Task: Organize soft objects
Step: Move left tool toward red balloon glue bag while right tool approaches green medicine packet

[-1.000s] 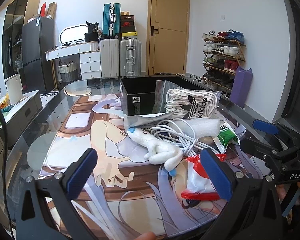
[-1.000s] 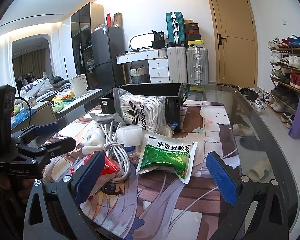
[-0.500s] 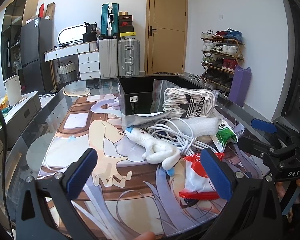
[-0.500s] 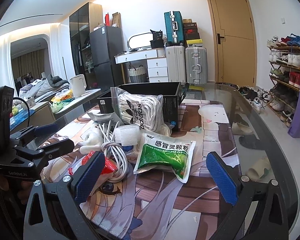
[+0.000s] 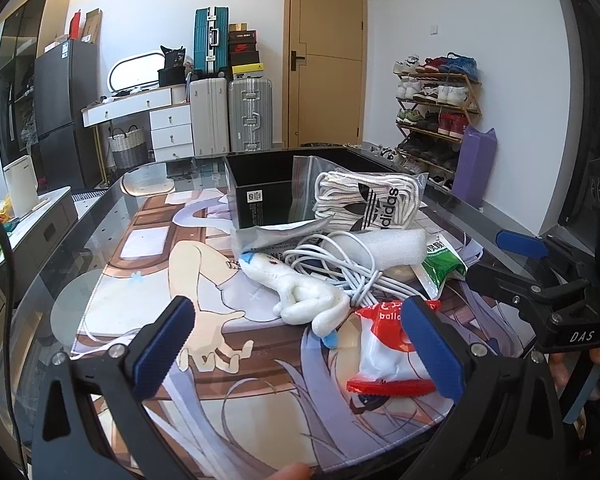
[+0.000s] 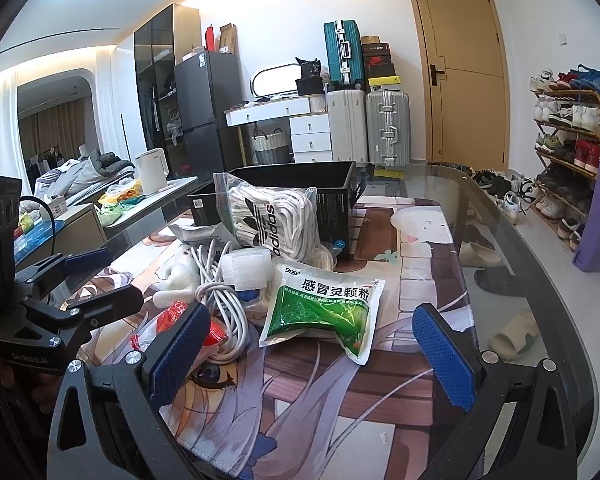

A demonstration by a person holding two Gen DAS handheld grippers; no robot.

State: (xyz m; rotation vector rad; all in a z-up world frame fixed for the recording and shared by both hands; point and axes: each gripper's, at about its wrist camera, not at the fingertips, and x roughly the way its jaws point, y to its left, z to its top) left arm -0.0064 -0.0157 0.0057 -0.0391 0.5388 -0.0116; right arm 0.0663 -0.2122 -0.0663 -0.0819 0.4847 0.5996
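Left wrist view: left gripper (image 5: 300, 344) has its jaws wide apart, nothing between them, hovering above the near edge of the desk (image 5: 100, 248). Right gripper (image 6: 312, 344) is the same: spread, empty, hovering short of the pile.

Pile sits mid-desk on the printed mat (image 5: 220, 380), everything touching or overlapping:
- white plush toy (image 5: 296, 292) at 12 o'clock from the left gripper, nearest soft item, lying flat
- red-and-white snack packet (image 5: 384, 348) at 2 o'clock, partly behind the right-hand pad (image 5: 432, 348)
- white cable bundle (image 5: 340, 268) just behind the plush, touching it
- foam roll (image 5: 380, 248) on top of the cable
- bagged white socks (image 5: 364, 200) leaning against the black box (image 5: 256, 188), at the far side of the pile
- green medicine sachet (image 6: 324, 308) at 12 o'clock from the right gripper, flat on the mat and clear of clutter on its near side

Step, my read: pre-grasp, picking a first target. Nothing lifted yet, and the box looks empty from what shows, though its floor is mostly hidden. Presumably the box is the destination.

Next move needs:
- left: drop and advance onto the plush, close across its body, avoid snagging the cable loops touching it
- right: sachet is flat, so it needs a low approach, pinching its near edge
- cable isn't soft goods in the same sense; can't tell if it goes in.
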